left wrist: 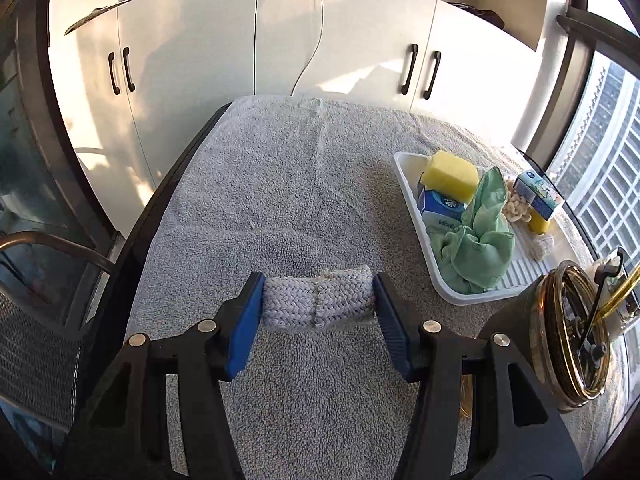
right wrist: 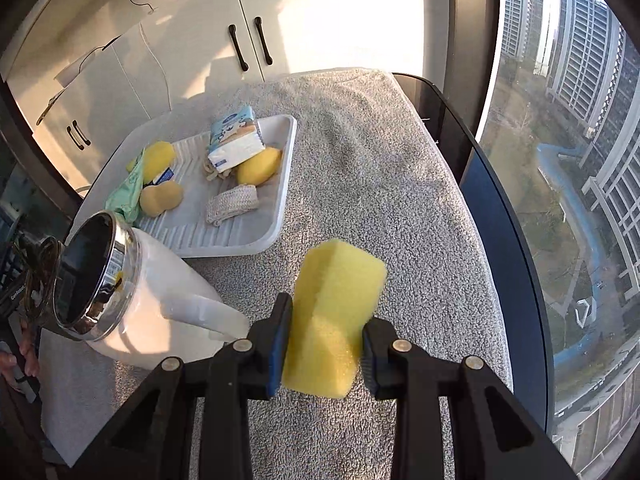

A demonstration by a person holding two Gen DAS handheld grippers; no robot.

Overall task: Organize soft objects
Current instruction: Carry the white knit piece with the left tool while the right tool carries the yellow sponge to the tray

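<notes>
1. Blue-padded jaws of the left gripper (left wrist: 318, 312) clamp a grey braided pad (left wrist: 318, 300) by its two short ends, at about 6 o'clock in the left wrist view, lifted just above the grey terry towel (left wrist: 260, 184) that covers the table.
2. Yellow foam fills the right gripper (right wrist: 324, 344): its jaws squeeze a rectangular sponge (right wrist: 336, 304) at the lower half, so the foam pinches in at the pads and stands tilted toward 1 o'clock.
3. Just beyond, at 9 o'clock in the right wrist view, lies a white jar with a chrome rim (right wrist: 120, 292), tipped on its side. Judging by its place, the right gripper should swing wide of it to avoid a knock.
4. Farther out, at 11 o'clock in that view, sits the white ribbed tray (right wrist: 280, 184). It already holds a tissue pack (right wrist: 236, 148), rounded yellow sponges, a beige braided pad (right wrist: 232, 204) and a green cloth (left wrist: 480, 236).
5. Both held pieces most likely belong in that tray. To place them well, I would carry each low over the rim to a bare ribbed patch near the front edge, one gripper at a time so the two do not meet, and ease the jaws apart only once the piece rests flat.
6. Soft foam springs back on release, so a gentle opening keeps it from hopping out.
</notes>
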